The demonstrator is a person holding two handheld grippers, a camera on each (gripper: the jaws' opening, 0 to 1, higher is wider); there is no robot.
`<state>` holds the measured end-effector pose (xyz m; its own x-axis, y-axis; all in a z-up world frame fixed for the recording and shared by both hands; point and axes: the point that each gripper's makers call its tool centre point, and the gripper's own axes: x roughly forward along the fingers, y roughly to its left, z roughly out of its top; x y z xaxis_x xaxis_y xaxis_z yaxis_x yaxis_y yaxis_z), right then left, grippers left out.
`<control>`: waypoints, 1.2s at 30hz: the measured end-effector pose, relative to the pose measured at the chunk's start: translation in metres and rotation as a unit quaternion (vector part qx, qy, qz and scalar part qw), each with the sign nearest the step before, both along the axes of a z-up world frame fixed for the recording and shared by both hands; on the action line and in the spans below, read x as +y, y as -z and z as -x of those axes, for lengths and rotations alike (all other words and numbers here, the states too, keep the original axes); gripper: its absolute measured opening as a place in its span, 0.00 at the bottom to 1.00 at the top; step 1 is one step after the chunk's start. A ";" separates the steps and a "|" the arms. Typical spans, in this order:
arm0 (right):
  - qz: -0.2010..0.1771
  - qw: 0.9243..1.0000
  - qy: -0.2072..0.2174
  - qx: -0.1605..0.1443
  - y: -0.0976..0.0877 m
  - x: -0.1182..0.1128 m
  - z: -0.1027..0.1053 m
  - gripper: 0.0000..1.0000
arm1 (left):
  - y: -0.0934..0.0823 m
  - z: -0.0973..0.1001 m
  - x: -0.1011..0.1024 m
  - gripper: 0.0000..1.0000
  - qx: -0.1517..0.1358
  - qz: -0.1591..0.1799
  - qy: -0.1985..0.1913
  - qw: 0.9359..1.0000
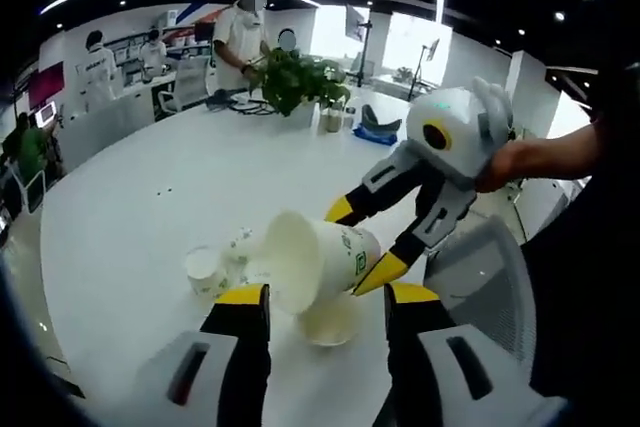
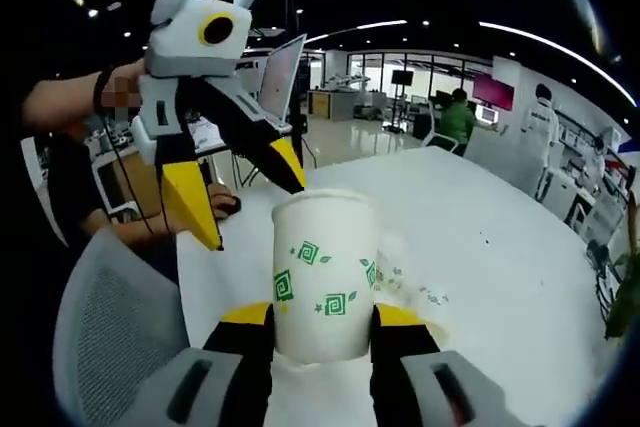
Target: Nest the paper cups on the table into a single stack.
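Slippage threatens: right gripper (image 2: 322, 322) clamps the tilted paper cup (image 2: 325, 272), left gripper (image 1: 325, 307) unclenched, upright cup (image 1: 203, 265) at nine o'clock.

The right gripper (image 2: 322, 319) clamped a white paper cup (image 2: 323, 272) with green swirl marks between its yellow-tipped jaws, upright above the white table (image 2: 480, 247). Beyond the cup, up and to its left, the left gripper (image 2: 255, 202) hung with jaws spread. A grey mesh chair (image 2: 115, 317) stood left of the cup.
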<state>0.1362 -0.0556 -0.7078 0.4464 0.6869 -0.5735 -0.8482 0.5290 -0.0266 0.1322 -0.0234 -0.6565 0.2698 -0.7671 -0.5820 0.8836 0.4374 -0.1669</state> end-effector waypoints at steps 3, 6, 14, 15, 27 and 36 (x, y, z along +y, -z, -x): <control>-0.002 1.000 -0.013 -0.008 -0.005 0.007 0.004 0.36 | -0.003 0.001 -0.007 0.43 0.013 0.017 0.004 1.000; -0.003 1.000 -0.022 -0.014 -0.008 0.013 0.004 0.36 | -0.010 0.003 -0.013 0.40 0.041 0.058 -0.003 0.998; -0.003 0.999 -0.043 -0.034 -0.020 0.026 0.012 0.36 | -0.010 0.000 -0.012 0.34 0.056 0.067 0.001 0.996; -0.004 0.998 -0.045 -0.034 -0.021 0.028 0.012 0.36 | -0.009 0.002 -0.013 0.33 0.057 0.067 0.003 0.996; 0.010 0.996 -0.068 -0.048 -0.022 0.038 0.018 0.36 | -0.006 0.010 -0.018 0.11 0.073 0.074 0.015 0.994; 0.019 0.996 -0.068 -0.050 -0.019 0.039 0.019 0.35 | 0.001 0.022 -0.022 0.01 0.072 0.052 0.038 0.995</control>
<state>0.1172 -0.0166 -0.6890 0.4065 0.7242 -0.5570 -0.9042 0.4062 -0.1319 0.1099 -0.0457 -0.6571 0.1286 -0.8400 -0.5271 0.8774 0.3441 -0.3344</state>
